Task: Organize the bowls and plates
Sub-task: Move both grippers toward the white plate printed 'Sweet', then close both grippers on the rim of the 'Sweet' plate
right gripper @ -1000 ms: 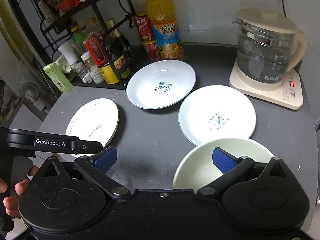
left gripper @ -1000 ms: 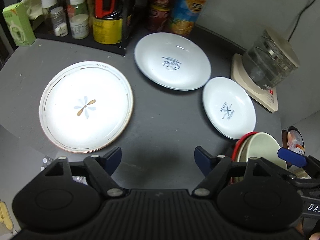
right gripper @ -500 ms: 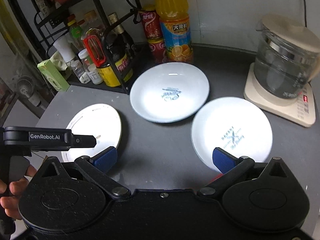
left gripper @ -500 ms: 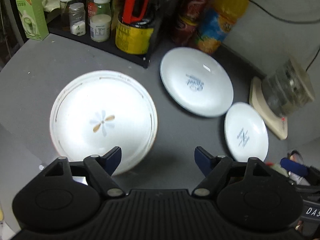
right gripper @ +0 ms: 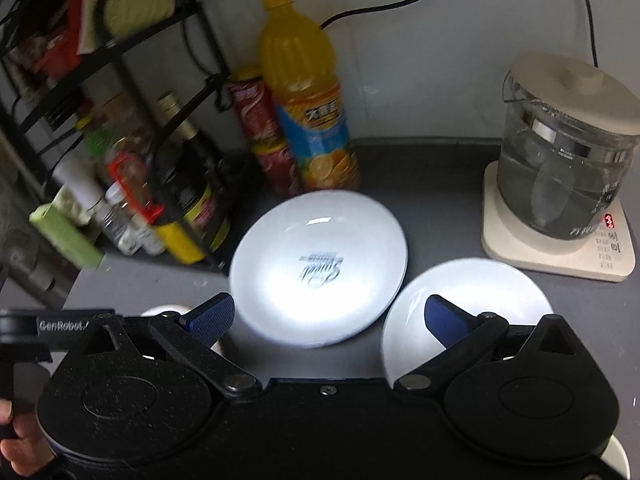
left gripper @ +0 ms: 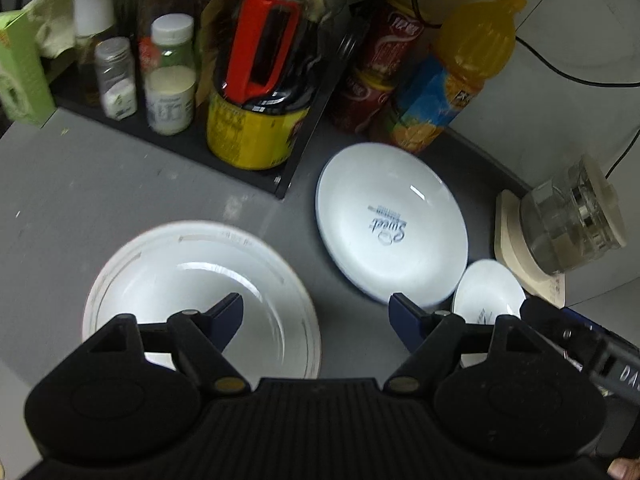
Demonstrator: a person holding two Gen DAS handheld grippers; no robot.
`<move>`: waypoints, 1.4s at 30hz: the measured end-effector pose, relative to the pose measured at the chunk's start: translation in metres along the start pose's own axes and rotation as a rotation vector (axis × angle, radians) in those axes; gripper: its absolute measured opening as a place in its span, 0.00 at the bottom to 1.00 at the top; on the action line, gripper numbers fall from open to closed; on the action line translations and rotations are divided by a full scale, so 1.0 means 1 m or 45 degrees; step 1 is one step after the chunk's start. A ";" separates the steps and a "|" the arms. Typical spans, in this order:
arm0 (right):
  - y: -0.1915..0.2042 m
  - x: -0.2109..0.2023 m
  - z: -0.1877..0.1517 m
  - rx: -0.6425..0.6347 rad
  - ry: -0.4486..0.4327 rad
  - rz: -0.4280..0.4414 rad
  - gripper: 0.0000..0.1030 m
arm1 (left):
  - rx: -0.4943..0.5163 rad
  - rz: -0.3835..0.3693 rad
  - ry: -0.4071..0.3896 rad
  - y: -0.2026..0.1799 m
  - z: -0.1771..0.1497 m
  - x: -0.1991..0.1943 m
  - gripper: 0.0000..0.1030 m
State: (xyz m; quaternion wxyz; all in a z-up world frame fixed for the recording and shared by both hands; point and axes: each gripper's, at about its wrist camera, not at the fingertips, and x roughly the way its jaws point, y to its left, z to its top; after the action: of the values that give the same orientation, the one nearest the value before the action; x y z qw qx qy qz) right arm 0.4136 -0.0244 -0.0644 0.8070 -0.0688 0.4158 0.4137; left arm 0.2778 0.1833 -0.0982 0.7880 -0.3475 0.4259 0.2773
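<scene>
In the left wrist view, the large white round plate with a thin rim line [left gripper: 192,280] lies at lower left on the grey tabletop [left gripper: 80,200], partly under the left gripper [left gripper: 316,312], whose jaws stand wide and empty. At centre right lies the white dish with blue lettering [left gripper: 392,228], the smaller white plate [left gripper: 488,292] just beside it. In the right wrist view, the right gripper [right gripper: 328,316] gapes wide, holding nothing, over both; a glass kettle [right gripper: 560,168] stands upper right.

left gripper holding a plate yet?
No. The left gripper is open and empty, its fingers apart above the table, with the left finger over the gold-rimmed plate but not clamping its rim.
</scene>
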 end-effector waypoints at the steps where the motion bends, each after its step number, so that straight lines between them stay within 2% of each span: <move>1: -0.001 0.004 0.002 0.011 -0.007 -0.011 0.98 | 0.015 -0.007 -0.003 0.000 0.004 0.004 0.76; 5: -0.006 0.020 0.012 0.055 -0.005 -0.027 0.90 | 0.035 -0.032 -0.010 0.000 0.018 0.020 0.73; 10: -0.010 0.047 0.018 0.066 0.026 -0.053 0.75 | 0.028 -0.080 -0.020 0.000 0.031 0.040 0.67; 12: -0.014 0.059 0.020 0.083 0.039 -0.070 0.69 | 0.012 -0.096 -0.006 0.002 0.035 0.050 0.60; 16: -0.022 0.081 0.022 0.114 0.064 -0.105 0.60 | -0.004 -0.127 0.022 0.006 0.041 0.073 0.51; 20: -0.030 0.102 0.024 0.134 0.088 -0.136 0.53 | -0.024 -0.135 0.042 0.011 0.044 0.091 0.40; 22: -0.034 0.112 0.025 0.143 0.106 -0.148 0.43 | -0.046 -0.142 0.055 0.014 0.046 0.099 0.35; 25: -0.039 0.123 0.027 0.142 0.130 -0.168 0.37 | -0.087 -0.174 0.075 0.016 0.046 0.108 0.28; 29: -0.044 0.134 0.029 0.150 0.150 -0.168 0.34 | -0.118 -0.179 0.088 0.014 0.045 0.119 0.21; 34: -0.049 0.143 0.031 0.172 0.188 -0.172 0.26 | -0.137 -0.163 0.093 0.010 0.043 0.128 0.19; 37: -0.050 0.151 0.031 0.168 0.210 -0.180 0.24 | -0.163 -0.153 0.105 0.011 0.044 0.134 0.15; 42: -0.056 0.165 0.030 0.190 0.251 -0.183 0.23 | -0.187 -0.147 0.115 0.013 0.046 0.142 0.11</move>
State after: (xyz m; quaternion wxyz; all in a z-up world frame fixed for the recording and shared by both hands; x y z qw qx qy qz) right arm 0.5242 0.0532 -0.1783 0.7927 -0.0786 0.5165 0.3142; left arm 0.3585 0.2473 -0.2070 0.7550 -0.4405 0.4189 0.2460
